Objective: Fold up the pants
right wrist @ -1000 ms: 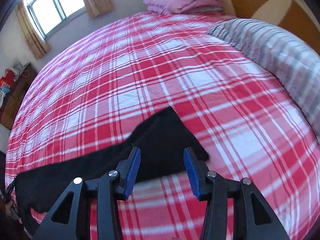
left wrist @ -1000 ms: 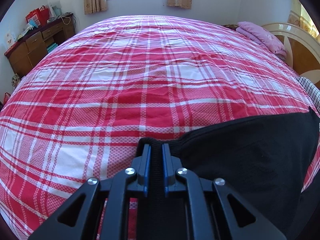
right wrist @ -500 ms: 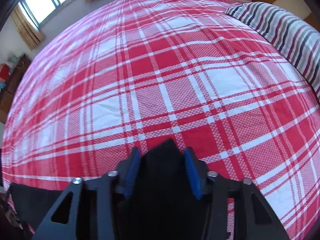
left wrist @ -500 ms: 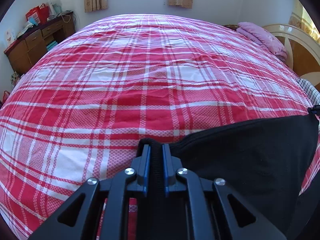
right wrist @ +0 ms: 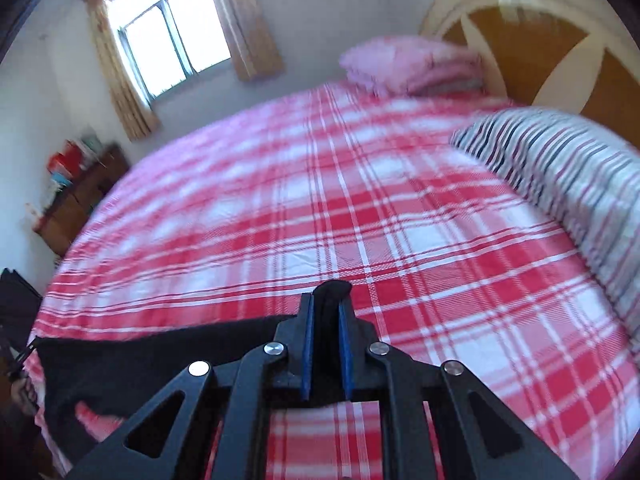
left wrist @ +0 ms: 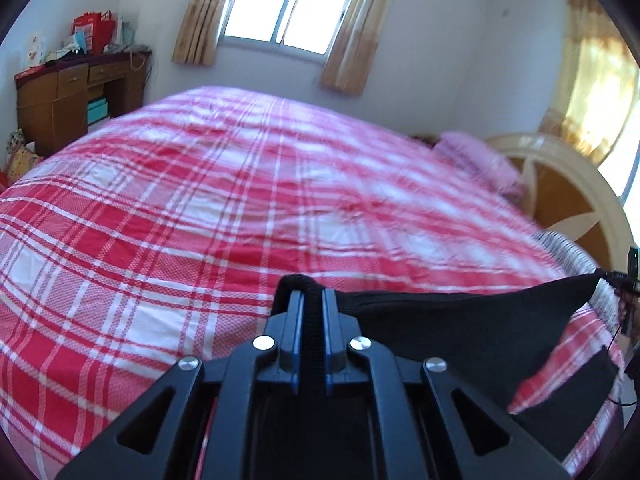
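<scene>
The black pants (left wrist: 472, 328) hang stretched between my two grippers above the red plaid bed (left wrist: 200, 220). My left gripper (left wrist: 311, 300) is shut on one corner of the pants, the cloth pinched between its blue pads. My right gripper (right wrist: 325, 308) is shut on the other corner, and the black cloth (right wrist: 132, 364) runs off to its left. In the left wrist view the far corner of the pants reaches the right edge, where the other gripper shows only as a sliver.
A striped quilt (right wrist: 568, 176) and a pink pillow (right wrist: 404, 64) lie by the headboard (right wrist: 560, 40). A wooden desk (left wrist: 68, 96) with clutter stands by the left wall. A curtained window (left wrist: 288, 4) is beyond the bed.
My right gripper closed on the pants corner. Both grippers rose and tilted up, lifting the pants off the bed; the room wall and window came into view.
</scene>
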Demonstrator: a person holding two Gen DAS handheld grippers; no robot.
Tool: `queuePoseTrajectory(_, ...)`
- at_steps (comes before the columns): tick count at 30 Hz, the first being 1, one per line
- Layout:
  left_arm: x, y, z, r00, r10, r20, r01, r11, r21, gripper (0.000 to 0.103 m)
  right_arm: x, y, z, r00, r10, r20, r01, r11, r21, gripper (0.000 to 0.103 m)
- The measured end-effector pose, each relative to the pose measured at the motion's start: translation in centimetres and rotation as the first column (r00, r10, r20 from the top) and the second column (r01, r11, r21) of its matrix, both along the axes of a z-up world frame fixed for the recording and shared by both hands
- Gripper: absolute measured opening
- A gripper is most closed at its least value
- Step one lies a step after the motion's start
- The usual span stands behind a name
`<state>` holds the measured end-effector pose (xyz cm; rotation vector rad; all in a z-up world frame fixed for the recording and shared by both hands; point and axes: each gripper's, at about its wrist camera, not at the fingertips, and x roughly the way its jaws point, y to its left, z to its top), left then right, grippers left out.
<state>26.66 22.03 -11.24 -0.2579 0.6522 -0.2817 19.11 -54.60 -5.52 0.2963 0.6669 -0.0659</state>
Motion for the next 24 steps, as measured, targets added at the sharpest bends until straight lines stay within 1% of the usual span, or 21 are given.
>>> queuePoseTrajectory(2, -2.1, 0.6, 0.0, 0.999, -0.019, 0.032, 0.021, 0.999, -0.047, 0.008, -3.4, 0.6, 0.5, 0.999, 0.001, 0.033, -0.001, 1.000, 0.001, 0.010)
queuePoseTrajectory(4, -4.1, 1.1, -0.5, 0.998, -0.037, 0.047, 0.041, 0.996, -0.083, 0.008, -7.3, 0.8, 0.3, 0.999, -0.011, 0.052, 0.010, 1.000, 0.012, 0.009)
queuePoseTrajectory(6, -6.2, 1.4, -1.1, 0.996, -0.065, 0.068, 0.072, 0.992, -0.102, 0.008, -10.9, 0.9, -0.6, 0.998, -0.019, 0.060, 0.017, 0.999, 0.031, 0.008)
queuePoseTrajectory(8, -8.7, 1.8, -1.9, 0.992, -0.099, 0.083, 0.109, 0.987, -0.122, 0.008, -14.4, 0.8, -2.1, 0.998, -0.040, 0.053, 0.038, 0.998, 0.041, 0.002)
queuePoseTrajectory(10, -10.2, 2.1, -2.8, 0.990, -0.121, 0.070, 0.130, 0.982, -0.141, 0.008, -17.0, 0.6, -3.5, 0.998, -0.047, 0.051, 0.044, 0.997, 0.067, 0.002)
queuePoseTrajectory(14, -11.9, 2.9, -4.7, 0.992, -0.124, 0.034, 0.127, 0.982, -0.142, 0.008, -19.8, 0.3, -6.7, 0.996, -0.087, 0.000, 0.087, 0.991, 0.105, 0.002)
queuePoseTrajectory(17, -12.2, 3.5, -5.5, 0.993, -0.117, 0.014, 0.118, 0.982, -0.145, 0.008, -21.3, 0.3, -7.6, 0.994, -0.112, -0.009, 0.112, 0.986, 0.123, 0.002)
queuePoseTrajectory(18, -12.3, 3.6, -5.6, 0.993, -0.119, 0.010, 0.119, 0.982, -0.143, 0.009, -21.6, 0.5, -7.7, 0.993, -0.115, -0.008, 0.115, 0.986, 0.124, 0.002)
queuePoseTrajectory(20, -12.7, 3.7, -5.8, 0.993, -0.116, 0.005, 0.116, 0.987, -0.115, 0.013, -22.0, 0.4, -7.6, 0.991, -0.134, -0.009, 0.134, 0.983, 0.123, 0.003)
queuePoseTrajectory(21, -12.7, 3.6, -5.8, 0.994, -0.113, -0.001, 0.113, 0.989, -0.094, 0.015, -22.1, 0.1, -7.5, 0.985, -0.175, -0.017, 0.175, 0.978, 0.111, 0.003)
queuePoseTrajectory(23, -13.1, 3.8, -5.9, 0.995, -0.104, -0.006, 0.103, 0.992, -0.075, 0.016, -22.6, -0.6, -7.2, 0.974, -0.223, -0.022, 0.225, 0.968, 0.113, 0.003)
queuePoseTrajectory(24, -13.3, 4.0, -5.9, 0.995, -0.100, -0.008, 0.100, 0.993, -0.066, 0.015, -22.8, -0.7, -6.8, 0.965, -0.261, -0.024, 0.262, 0.961, 0.089, 0.003)
